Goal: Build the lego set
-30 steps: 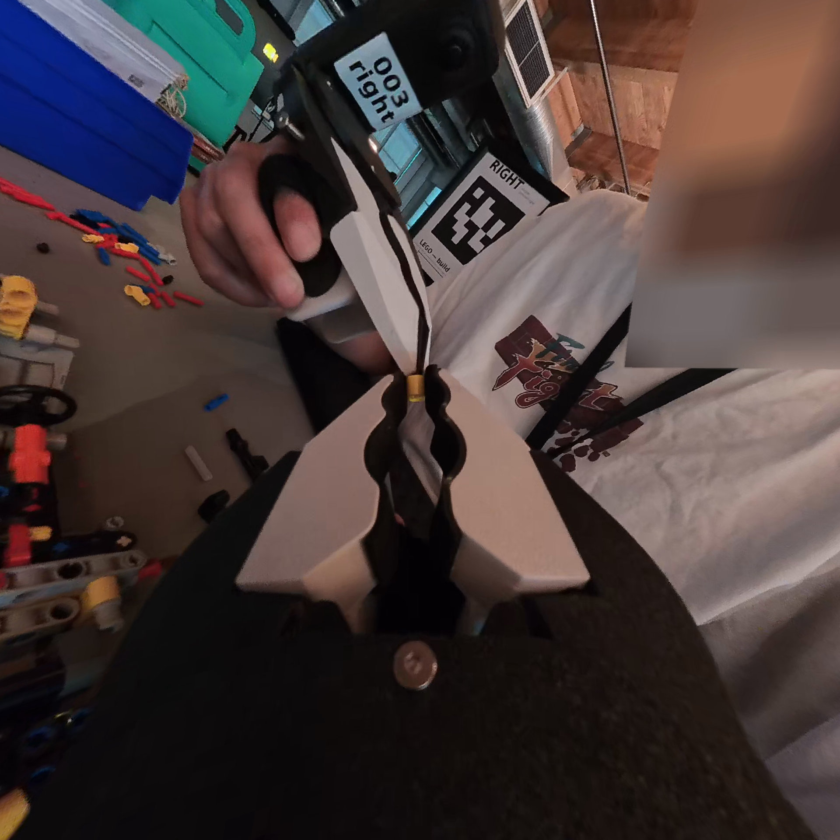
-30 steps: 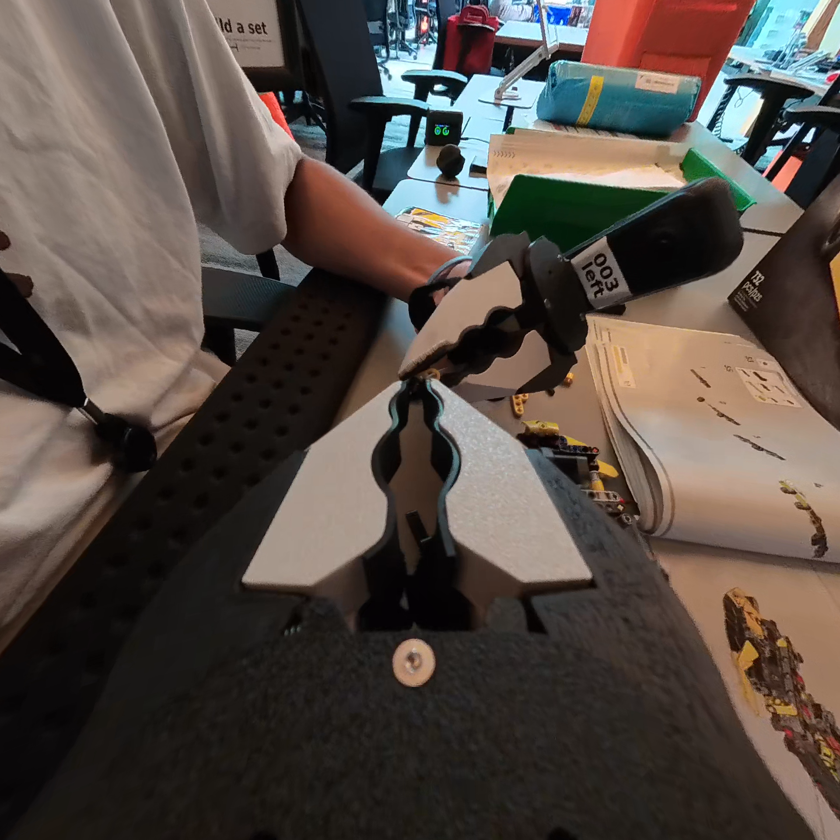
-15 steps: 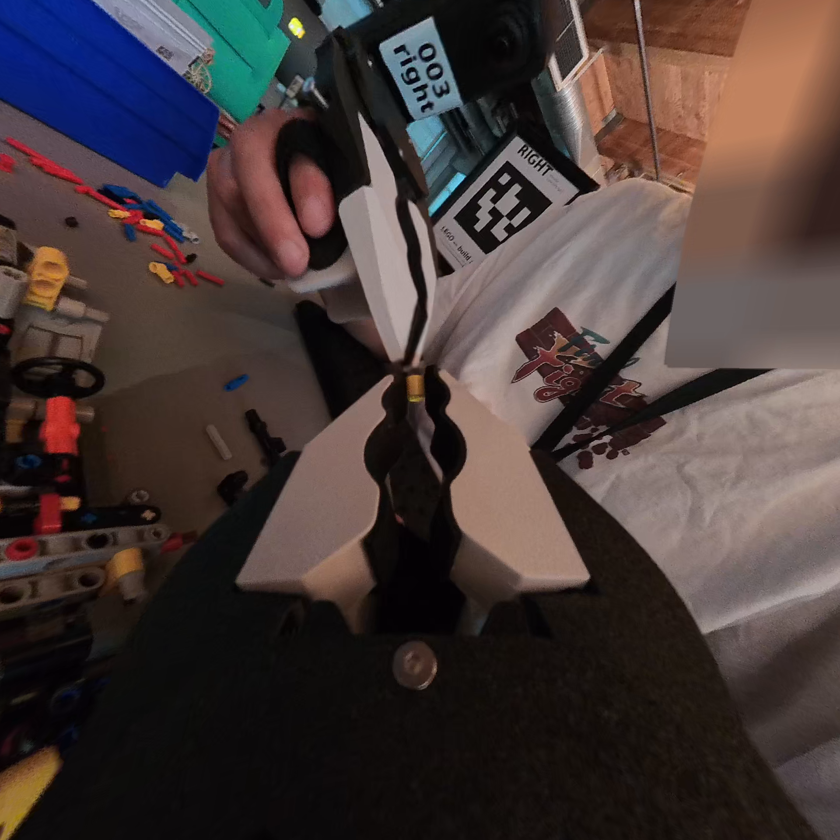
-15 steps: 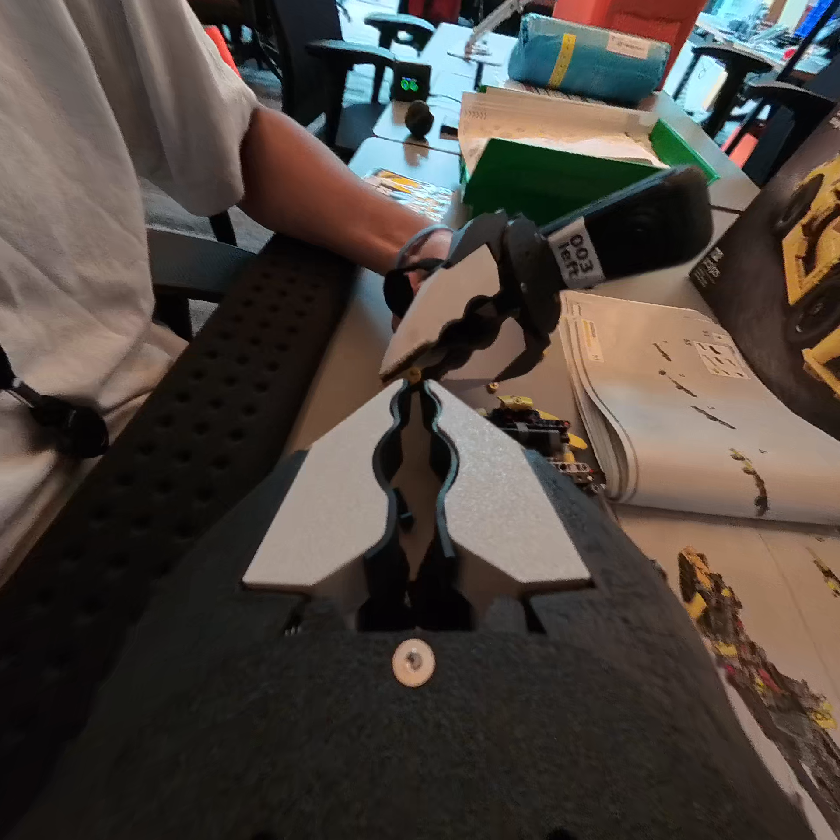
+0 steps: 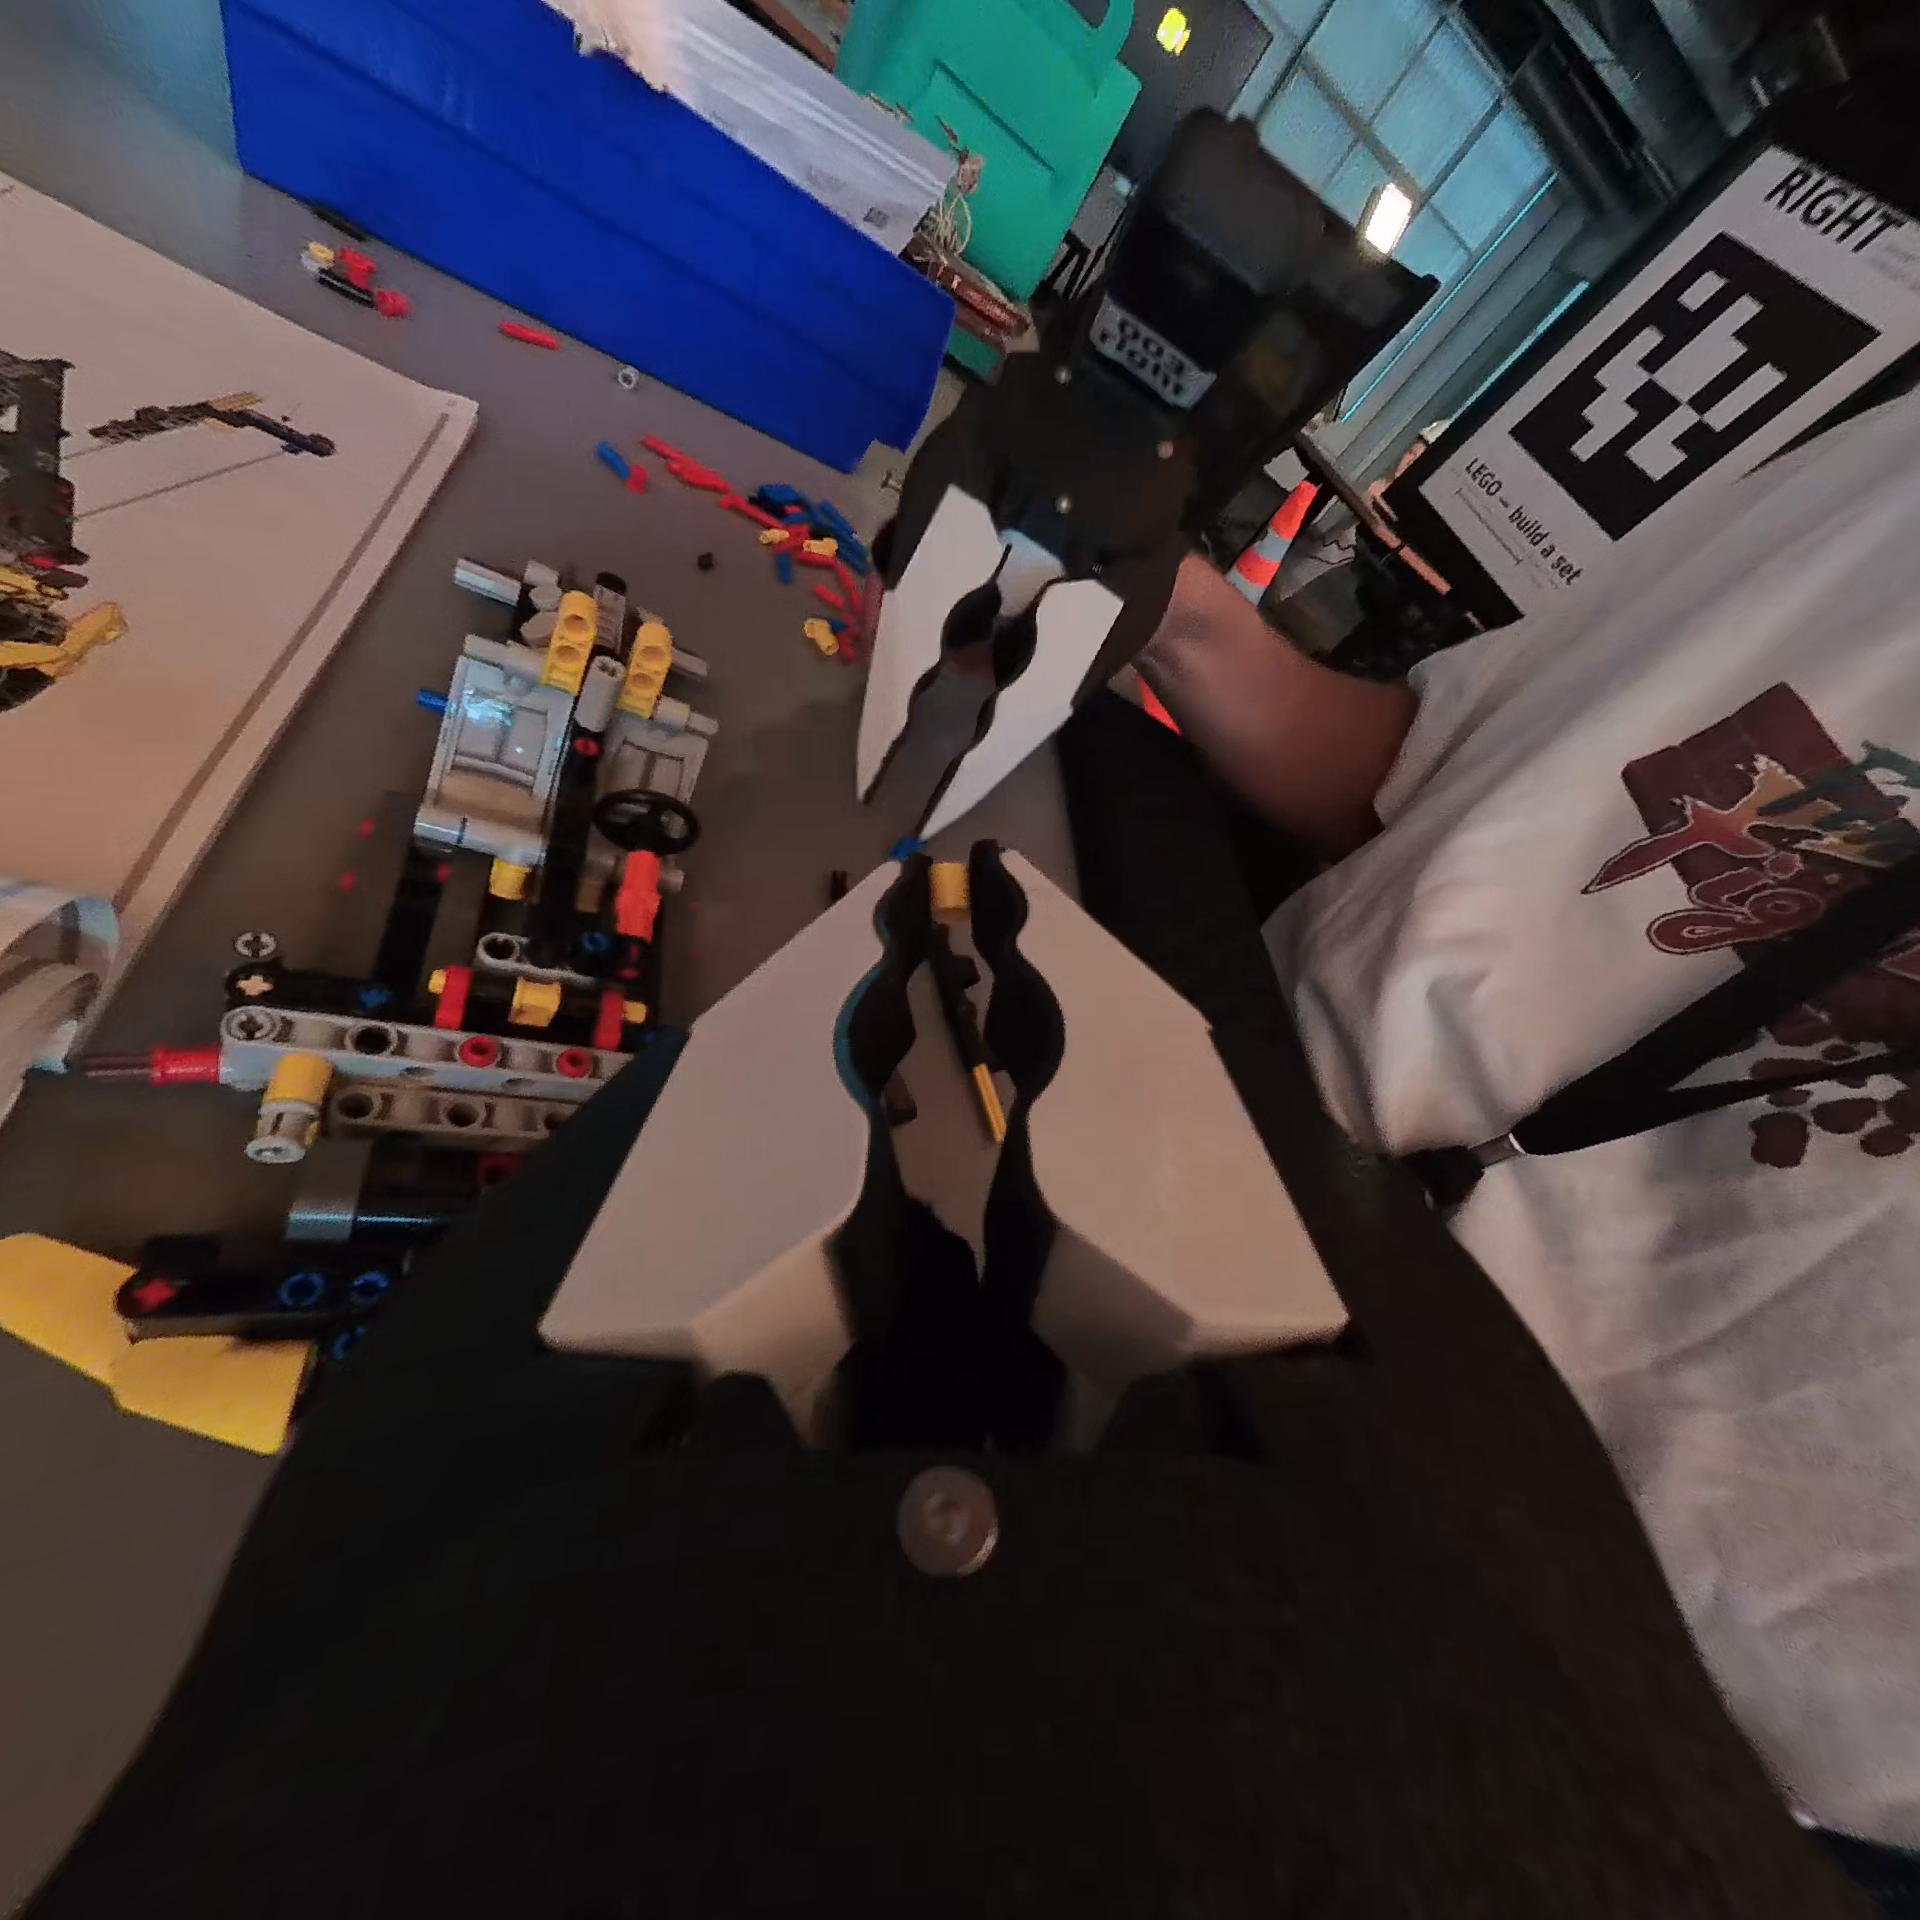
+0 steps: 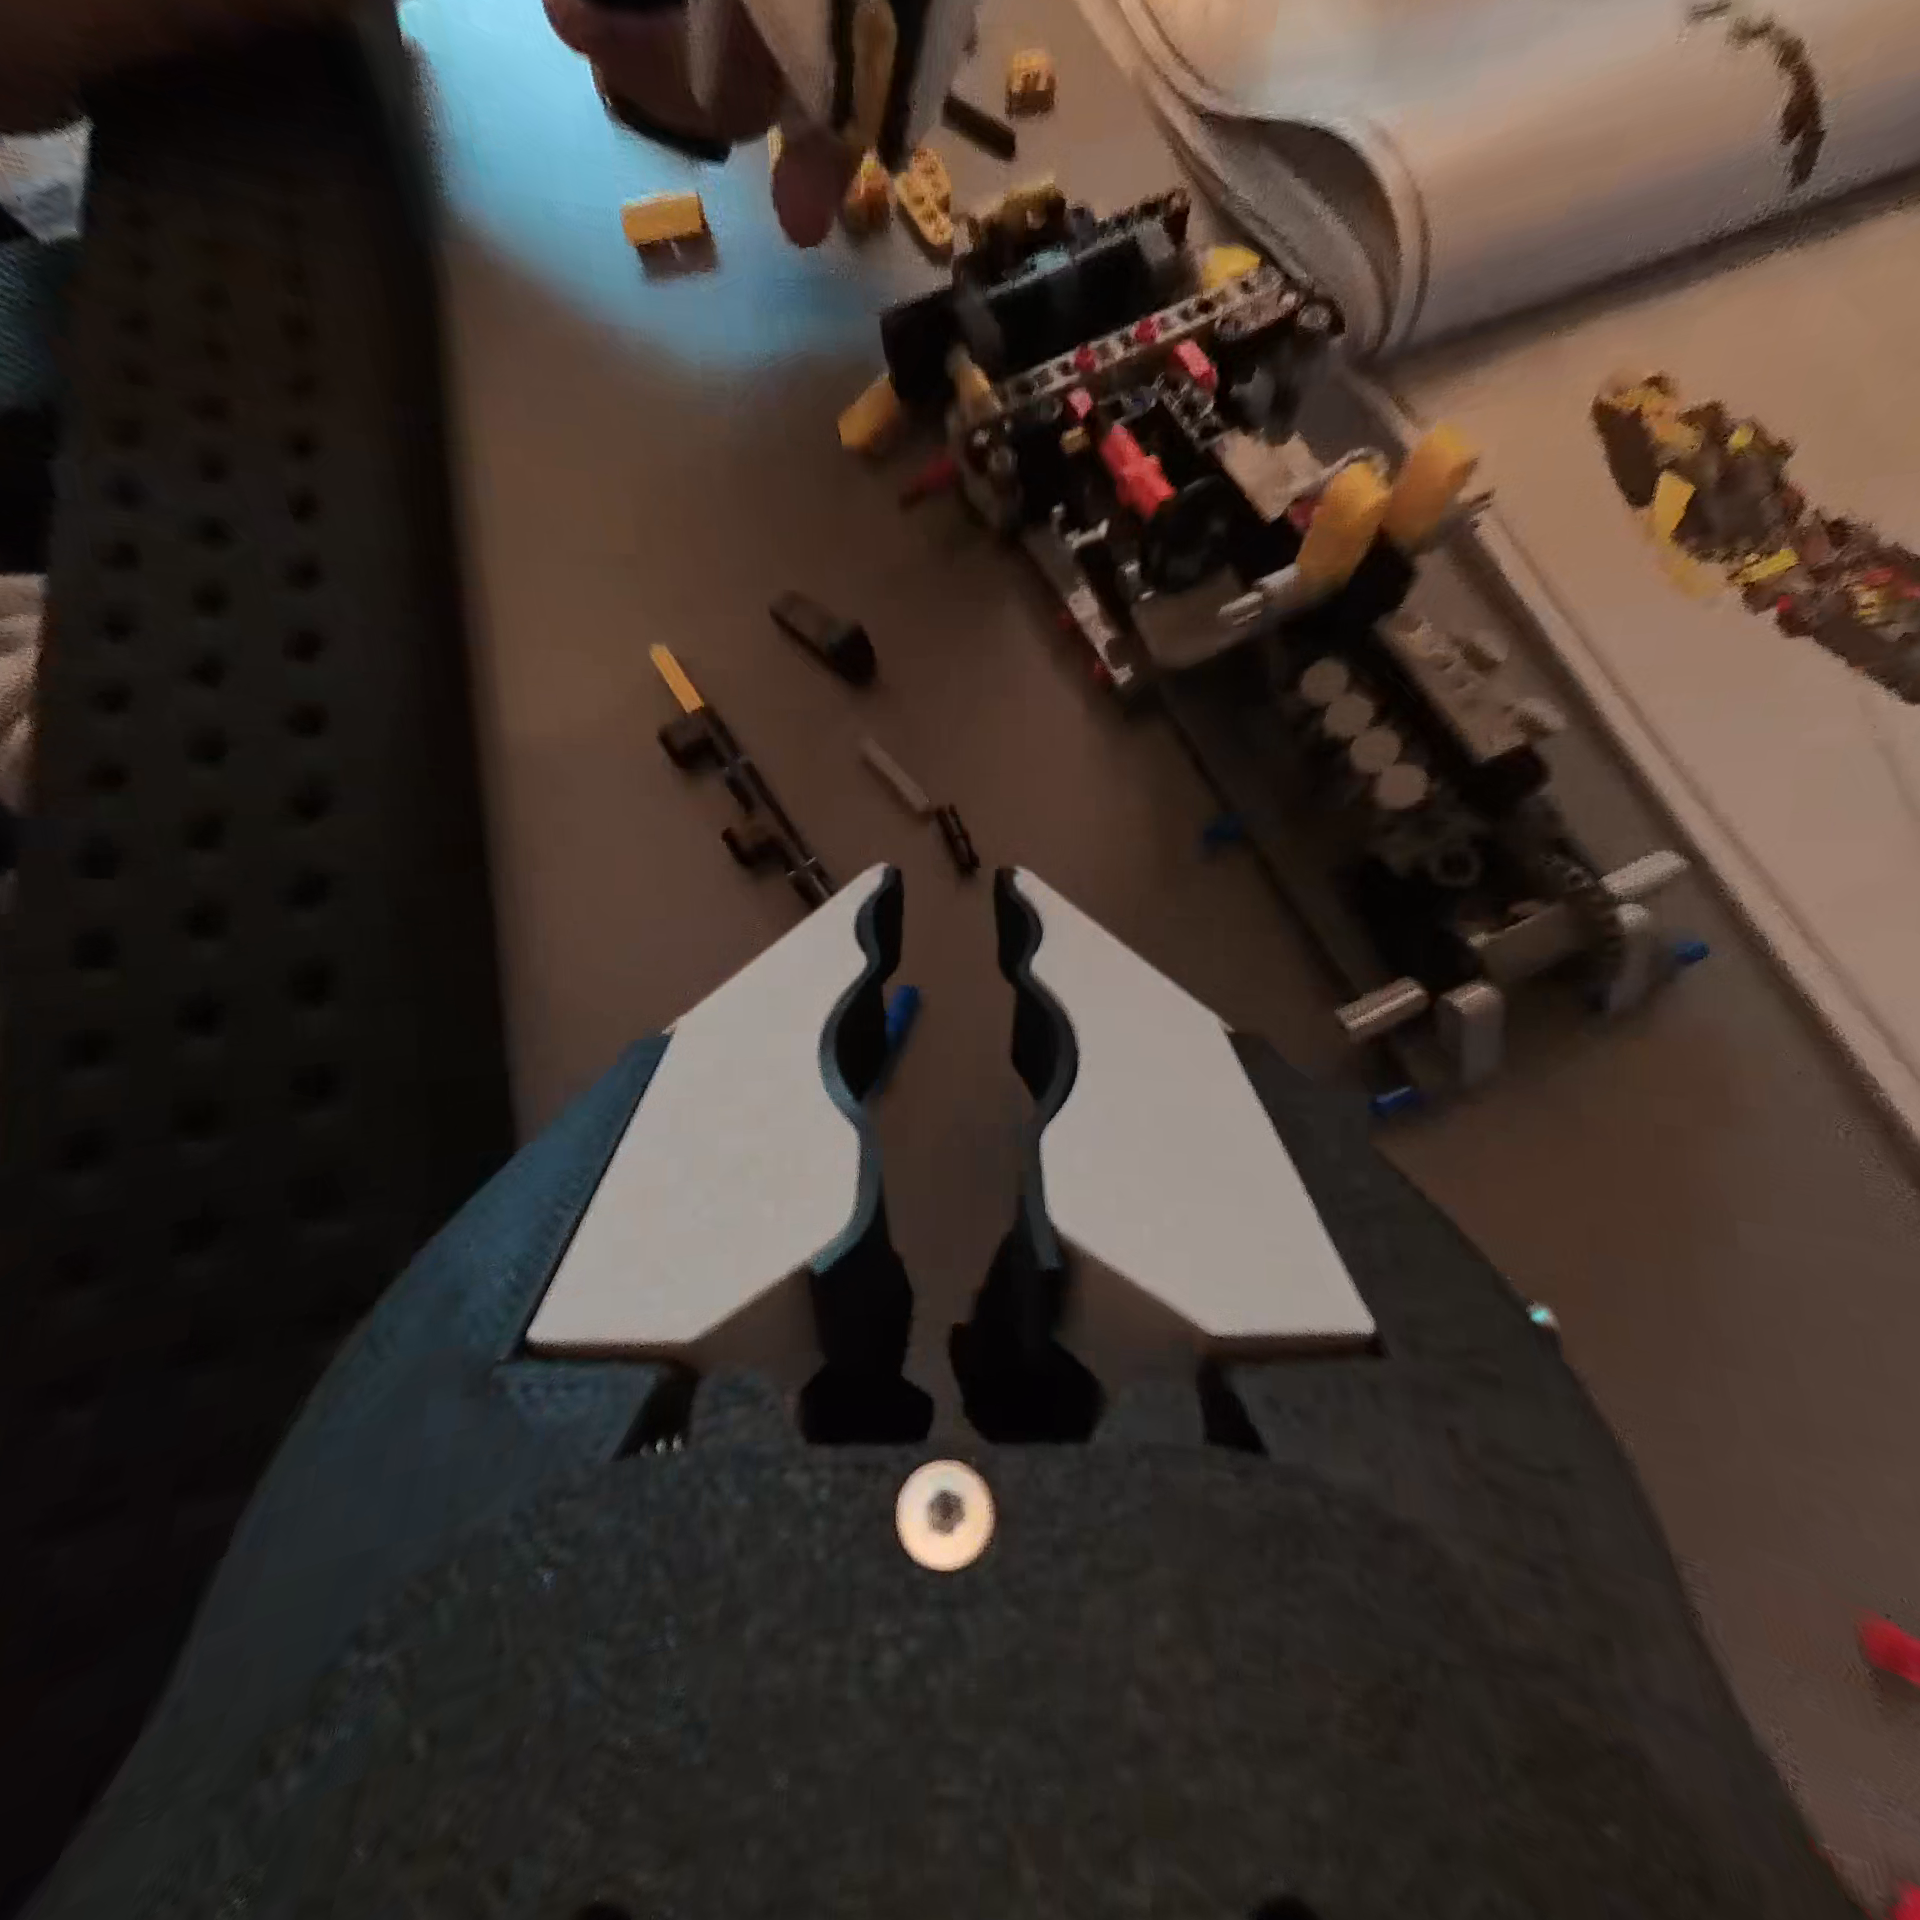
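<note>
My left gripper (image 5: 948,864) is shut on a small yellow bush (image 5: 948,889) at its fingertips, held above the table's near edge. A black axle with a yellow end (image 5: 968,1039) lies on the table below it and also shows in the right wrist view (image 6: 732,774). My right gripper (image 6: 945,883) is open and empty, low over the table. It also shows in the left wrist view (image 5: 906,805), just beyond my left fingertips. The part-built grey, black and yellow model (image 5: 540,831) lies to the left, and shows in the right wrist view (image 6: 1195,520).
An open instruction booklet (image 6: 1558,156) and a printed sheet (image 5: 156,499) lie beyond the model. A blue bin (image 5: 571,229) stands at the back, with loose red, blue and yellow pins (image 5: 800,540) before it. Small black (image 6: 821,634) and grey (image 6: 894,774) parts lie near the axle. A black perforated strip (image 6: 208,623) runs along the table edge. Some 11 centimetres of space lies between my two pairs of fingers.
The two grippers were tip to tip in the air. They have drawn apart and swung down toward the table. The right gripper has opened; the left still holds the yellow bush.
</note>
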